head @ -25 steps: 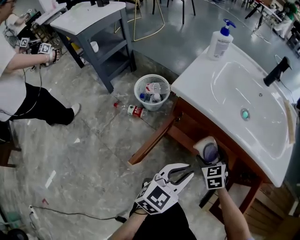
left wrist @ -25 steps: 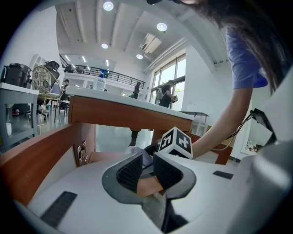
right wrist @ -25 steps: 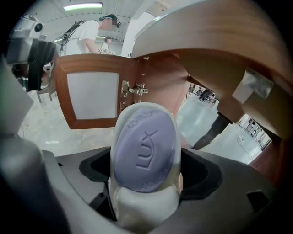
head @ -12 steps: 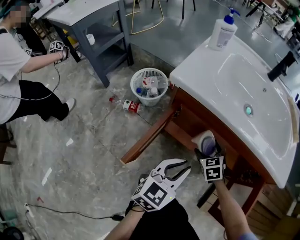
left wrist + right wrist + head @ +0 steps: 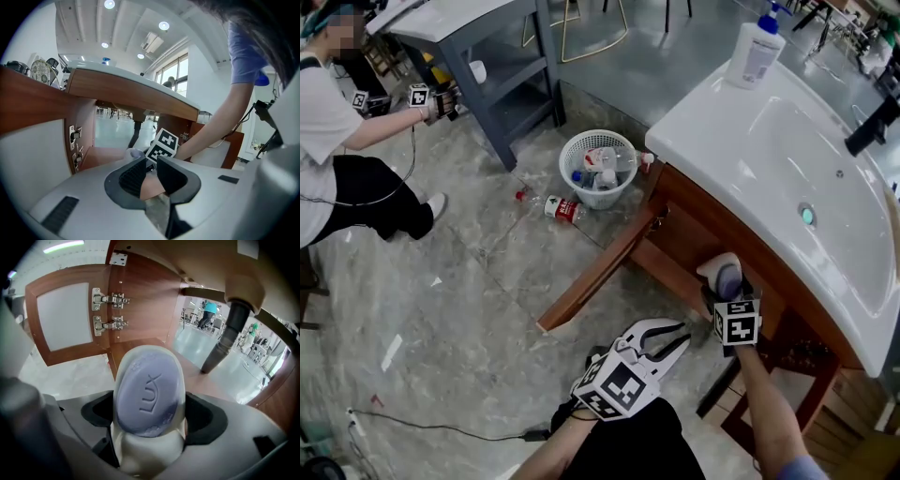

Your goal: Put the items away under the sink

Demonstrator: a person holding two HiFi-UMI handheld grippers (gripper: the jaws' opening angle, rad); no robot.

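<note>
Midway: pinching soap dish [image 5: 149, 451] in right gripper [image 5: 149, 411] at cabinet [image 5: 140, 301] mouth, unplaced; holding left gripper [image 5: 664, 339] spread, empty; pump bottle [image 5: 755, 52] pending, sink's [image 5: 741, 141] 11 o'clock.

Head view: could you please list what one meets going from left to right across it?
Person → grey table → basket → right gripper holding the soap dish → drain → faucet.
</note>
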